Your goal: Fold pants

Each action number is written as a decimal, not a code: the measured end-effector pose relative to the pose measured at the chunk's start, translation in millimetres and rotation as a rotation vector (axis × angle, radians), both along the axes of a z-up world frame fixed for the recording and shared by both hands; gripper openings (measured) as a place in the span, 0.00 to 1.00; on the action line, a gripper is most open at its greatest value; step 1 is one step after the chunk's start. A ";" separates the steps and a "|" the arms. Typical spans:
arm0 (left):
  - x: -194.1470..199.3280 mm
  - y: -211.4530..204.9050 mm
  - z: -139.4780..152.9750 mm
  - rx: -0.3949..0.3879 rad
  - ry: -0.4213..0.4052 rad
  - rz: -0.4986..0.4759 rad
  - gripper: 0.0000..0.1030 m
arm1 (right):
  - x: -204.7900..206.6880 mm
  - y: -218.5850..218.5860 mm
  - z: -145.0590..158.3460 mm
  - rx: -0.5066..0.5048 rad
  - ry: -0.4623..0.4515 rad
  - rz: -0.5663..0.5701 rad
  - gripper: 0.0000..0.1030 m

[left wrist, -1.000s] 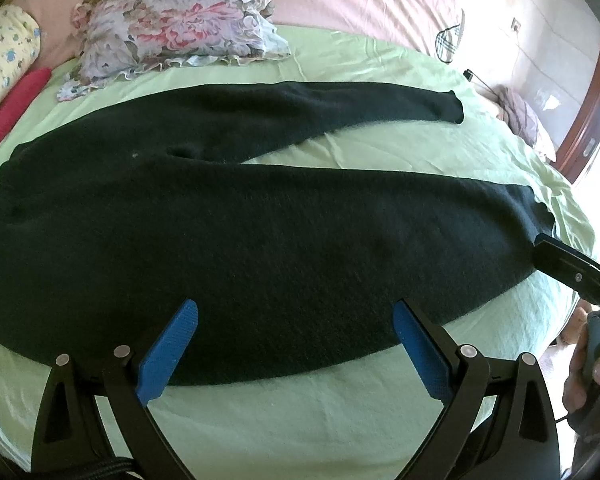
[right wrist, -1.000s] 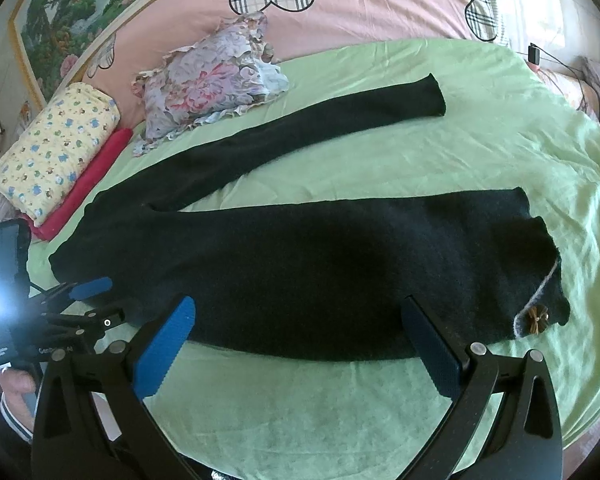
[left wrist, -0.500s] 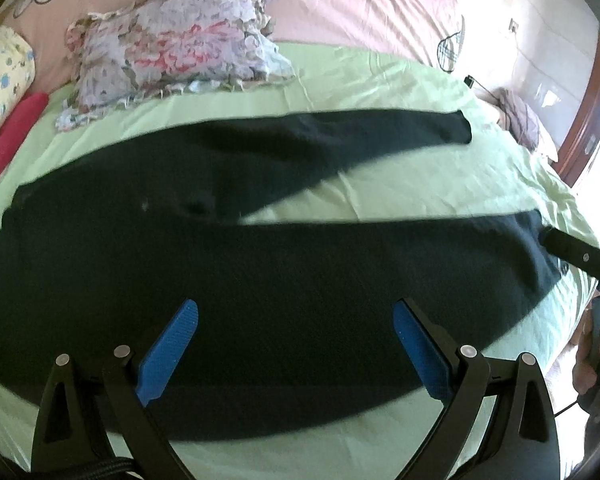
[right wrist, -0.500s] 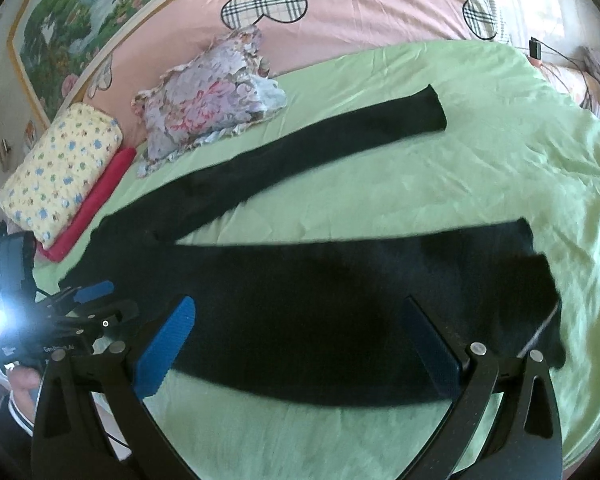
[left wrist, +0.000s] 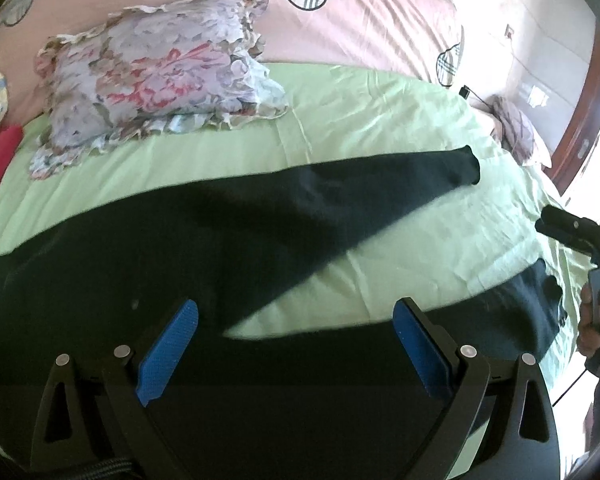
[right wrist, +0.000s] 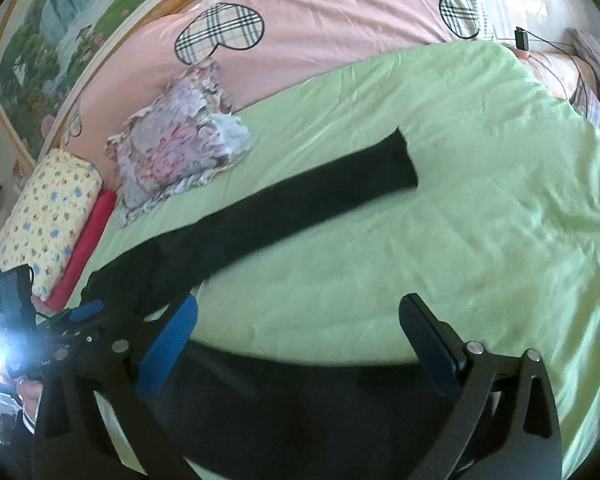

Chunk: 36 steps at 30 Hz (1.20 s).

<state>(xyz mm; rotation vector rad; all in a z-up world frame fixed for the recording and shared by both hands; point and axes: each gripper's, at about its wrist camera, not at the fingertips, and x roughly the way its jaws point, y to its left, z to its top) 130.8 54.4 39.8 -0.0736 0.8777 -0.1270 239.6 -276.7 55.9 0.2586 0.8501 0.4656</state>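
Note:
Black pants (left wrist: 148,256) lie spread on a green bed sheet (left wrist: 380,120), legs apart, the far leg's cuff (left wrist: 462,168) at the right. My left gripper (left wrist: 294,350) is open and empty, low over the near leg near the waist end. My right gripper (right wrist: 298,344) is open and empty, low over the near leg's cuff end (right wrist: 300,408). The far leg (right wrist: 300,208) runs diagonally in the right wrist view. Each gripper shows in the other's view: the right one (left wrist: 572,232) at the right edge, the left one (right wrist: 72,320) at the left edge.
A floral pillow (left wrist: 152,80) lies at the back of the bed. A yellow patterned pillow (right wrist: 48,220) and a red roll (right wrist: 88,240) sit at the left. A pink quilt (right wrist: 320,20) covers the headboard side. A charger and cable (right wrist: 522,38) lie far right.
Both grippers have moved forward and down over the near pant leg, which now fills the bottom of both views. Both stay open.

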 end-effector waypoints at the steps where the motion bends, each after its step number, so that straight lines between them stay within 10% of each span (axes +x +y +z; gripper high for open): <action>1: 4.5 -0.4 1.0 -0.001 0.000 -0.004 0.96 | 7.0 -1.9 1.4 0.002 0.002 -0.001 0.95; 25: 175.5 -15.8 -24.4 0.068 0.131 -0.323 0.94 | 180.2 -24.5 -23.7 -0.073 0.128 -0.089 0.64; 29: 196.0 -10.0 -45.8 0.002 0.222 -0.349 0.61 | 193.7 -19.8 -32.5 -0.083 0.149 -0.063 0.47; 31: 202.1 -6.7 -55.1 -0.024 0.270 -0.349 0.47 | 195.3 -18.1 -35.6 -0.086 0.164 -0.057 0.21; 36: 191.0 -10.6 -50.7 -0.022 0.273 -0.399 0.03 | 184.7 -21.9 -25.4 -0.046 0.136 -0.060 0.10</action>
